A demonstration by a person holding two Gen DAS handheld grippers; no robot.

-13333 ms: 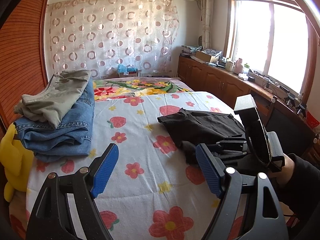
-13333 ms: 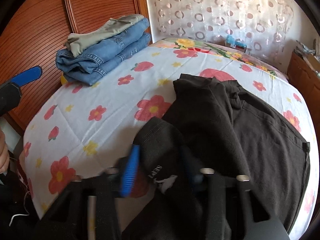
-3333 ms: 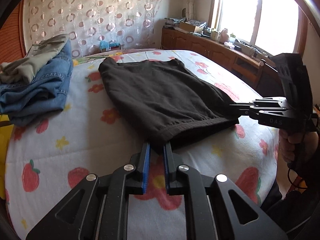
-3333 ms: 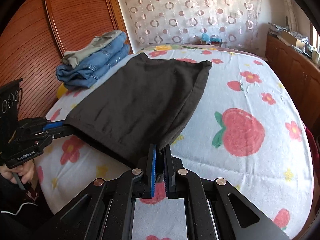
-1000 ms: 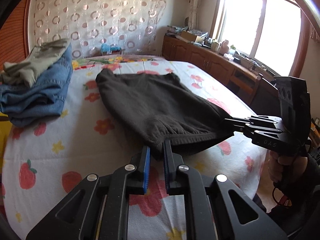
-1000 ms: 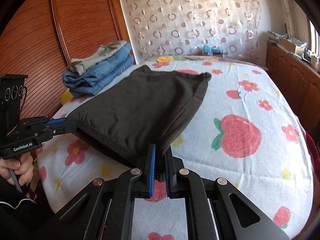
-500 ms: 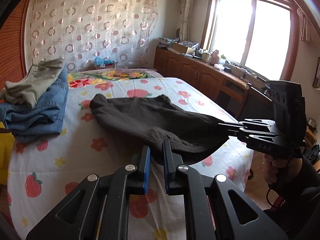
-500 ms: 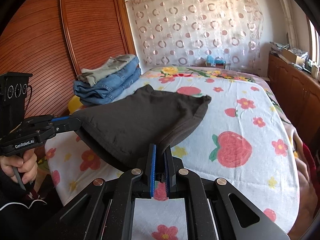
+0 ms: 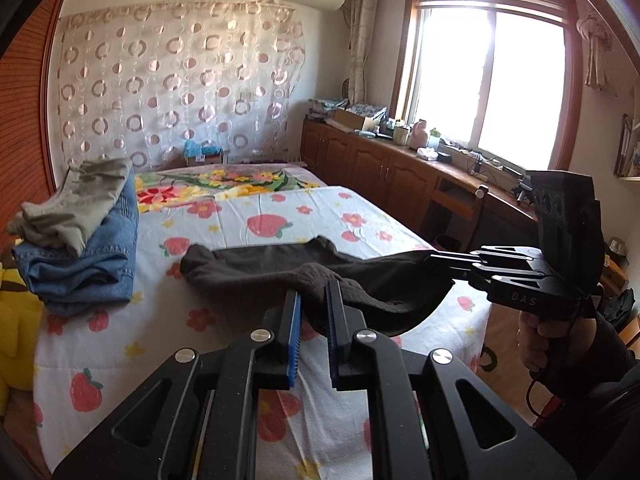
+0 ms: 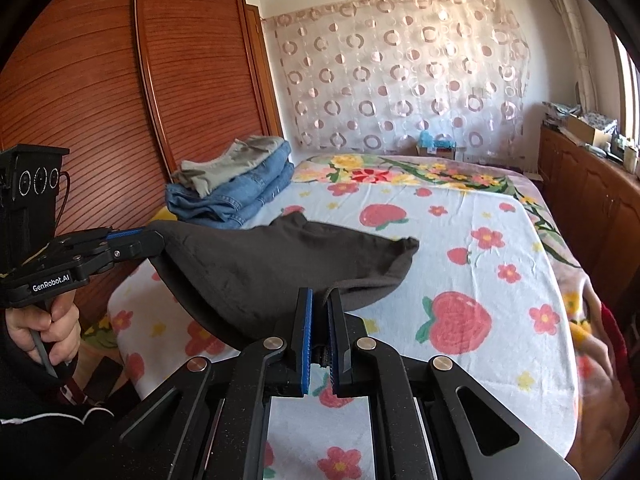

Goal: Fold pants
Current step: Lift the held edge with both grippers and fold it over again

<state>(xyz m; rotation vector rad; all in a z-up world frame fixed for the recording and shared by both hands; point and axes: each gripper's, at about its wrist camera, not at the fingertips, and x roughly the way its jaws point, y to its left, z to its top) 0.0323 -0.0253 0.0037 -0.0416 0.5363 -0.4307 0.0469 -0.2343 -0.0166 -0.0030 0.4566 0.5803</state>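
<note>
The dark brown pants [image 9: 256, 276] hang between both grippers, lifted off the flowered bed [image 9: 240, 216]. My left gripper [image 9: 313, 296] is shut on one corner of the near edge of the pants. My right gripper [image 10: 320, 300] is shut on the other corner of the pants [image 10: 260, 268]. The far end of the pants still rests on the bed. Each gripper shows in the other's view: the right one [image 9: 436, 258] and the left one [image 10: 148, 240].
A stack of folded jeans with a khaki garment on top [image 9: 80, 236] [image 10: 236, 184] lies at the bed's far left. A wooden wardrobe [image 10: 120, 100] stands on the left. Cabinets [image 9: 400, 176] run under the window on the right. A yellow toy [image 9: 16, 312] lies at the left edge.
Both grippers have risen and pulled back, lifting the pants' near edge higher off the bed. More of the pants now hangs in the air, and less lies flat.
</note>
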